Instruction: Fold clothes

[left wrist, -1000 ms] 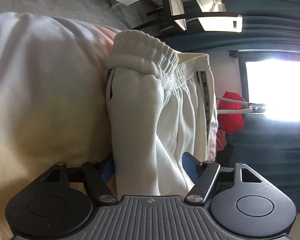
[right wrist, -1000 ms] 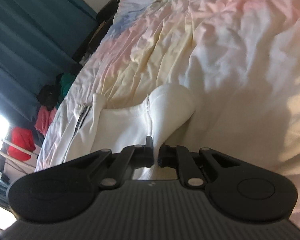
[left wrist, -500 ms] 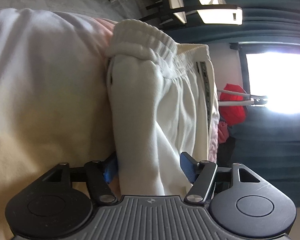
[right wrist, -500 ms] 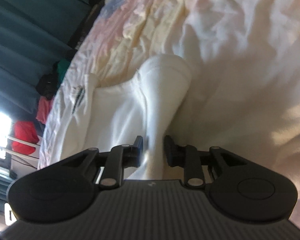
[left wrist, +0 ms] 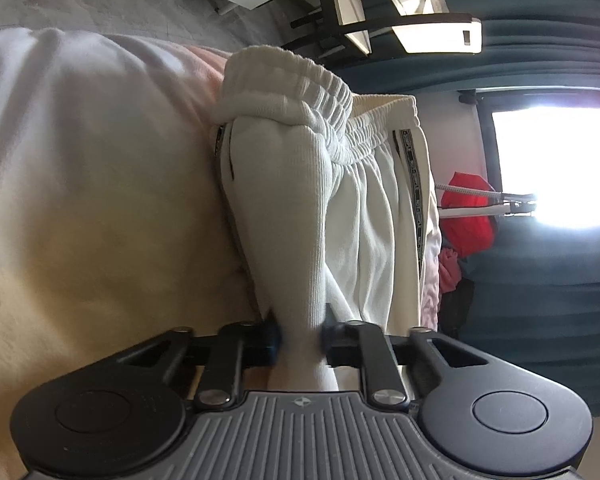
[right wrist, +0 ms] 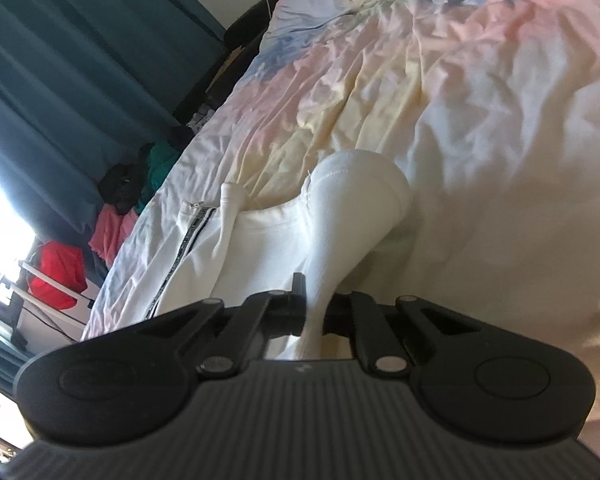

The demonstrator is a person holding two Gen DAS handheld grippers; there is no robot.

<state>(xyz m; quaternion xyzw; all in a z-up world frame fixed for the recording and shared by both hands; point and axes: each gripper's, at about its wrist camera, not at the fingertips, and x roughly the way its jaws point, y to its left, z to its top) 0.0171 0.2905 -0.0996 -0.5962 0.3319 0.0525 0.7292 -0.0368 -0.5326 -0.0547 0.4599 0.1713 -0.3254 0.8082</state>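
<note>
The left gripper [left wrist: 300,338] was clamped on a pinched fold of the white sweatpants [left wrist: 340,208], which stretched away from its fingers to the elastic waistband [left wrist: 300,80] at the far end. The right gripper [right wrist: 316,308] was likewise clenched on a ridge of the same white fabric, near the hem [right wrist: 360,184]. The sweatpants lay on a pastel tie-dye bedsheet [right wrist: 440,60], with a black-and-white side stripe [left wrist: 414,184] along their right edge. Teal curtains [right wrist: 60,80] hung beyond the bed's left side.

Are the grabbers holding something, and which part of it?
Yes. Both pinch the white ribbed cotton trousers: left hand-held gripper on a fold below the waistband, right hand-held gripper on a raised fold.
</note>
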